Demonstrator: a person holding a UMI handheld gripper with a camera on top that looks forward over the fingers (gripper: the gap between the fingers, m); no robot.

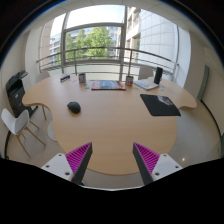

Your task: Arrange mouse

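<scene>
A dark computer mouse (pixel 74 106) lies on the wooden table (pixel 110 125), far ahead and left of my fingers. A dark mouse mat (pixel 160 104) lies on the table to the right, well apart from the mouse. My gripper (pixel 112 160) is open and empty, held above the near part of the table, with its magenta pads (pixel 78 157) spread wide and nothing between them.
A book or tablet (pixel 108 85) lies at the table's far side, and a laptop (pixel 146 83) and dark speaker (pixel 157 75) stand at the far right. Chairs (pixel 18 100) stand to the left. A railing and large windows are beyond.
</scene>
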